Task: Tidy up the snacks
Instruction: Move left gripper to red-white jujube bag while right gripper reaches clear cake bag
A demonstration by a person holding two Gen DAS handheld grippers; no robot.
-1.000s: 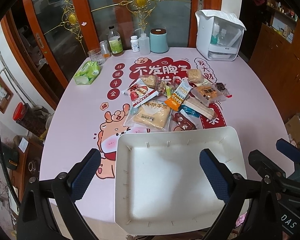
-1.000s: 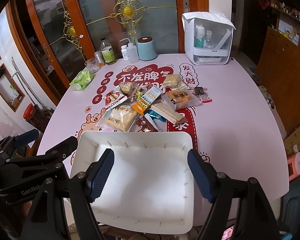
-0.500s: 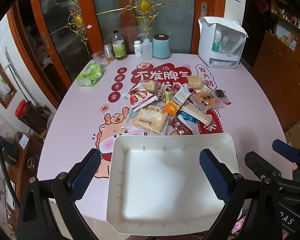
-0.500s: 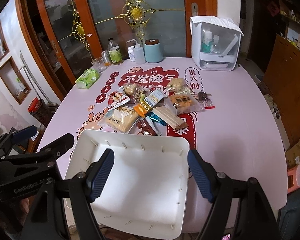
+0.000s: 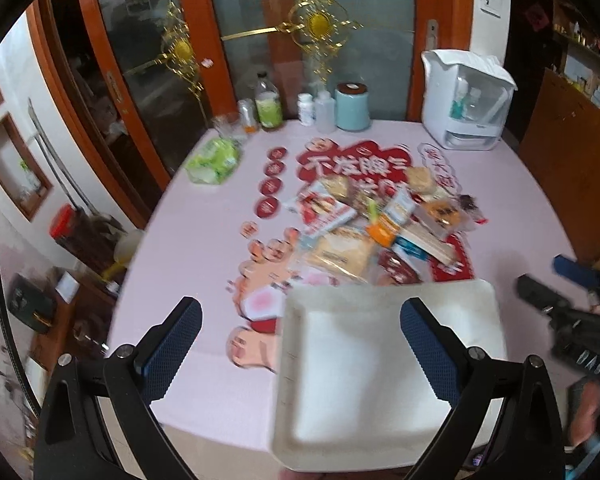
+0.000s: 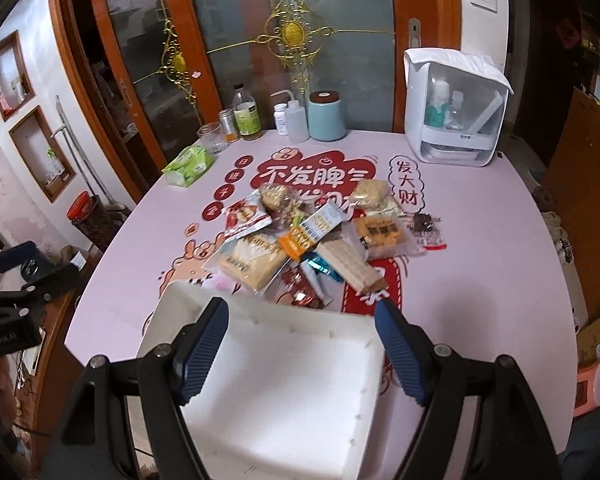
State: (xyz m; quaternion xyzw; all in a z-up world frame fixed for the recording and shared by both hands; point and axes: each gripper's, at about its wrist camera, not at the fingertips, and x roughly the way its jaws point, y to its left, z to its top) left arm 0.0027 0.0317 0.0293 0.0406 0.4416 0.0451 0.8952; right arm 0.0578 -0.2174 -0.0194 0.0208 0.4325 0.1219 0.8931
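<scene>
The pink table [image 6: 480, 280] is carrying everything, its printed cloth showing red characters. The white tray [image 6: 284, 380] is lying at the near edge of the table, empty inside, directly below my two grippers. The pile of snacks [image 6: 320, 236] is sitting in the middle of the table, just beyond the far rim of the tray; its packets are overlapping one another. The white dispenser box [image 6: 454, 112] is standing at the far right edge. The green tissue pack [image 6: 188, 166] is lying at the far left, well apart from the pile. My left gripper [image 5: 300, 348] is hovering with its jaws apart, gripping nothing. My right gripper [image 6: 302, 350] is holding its jaws wide apart over the tray, also gripping nothing.
</scene>
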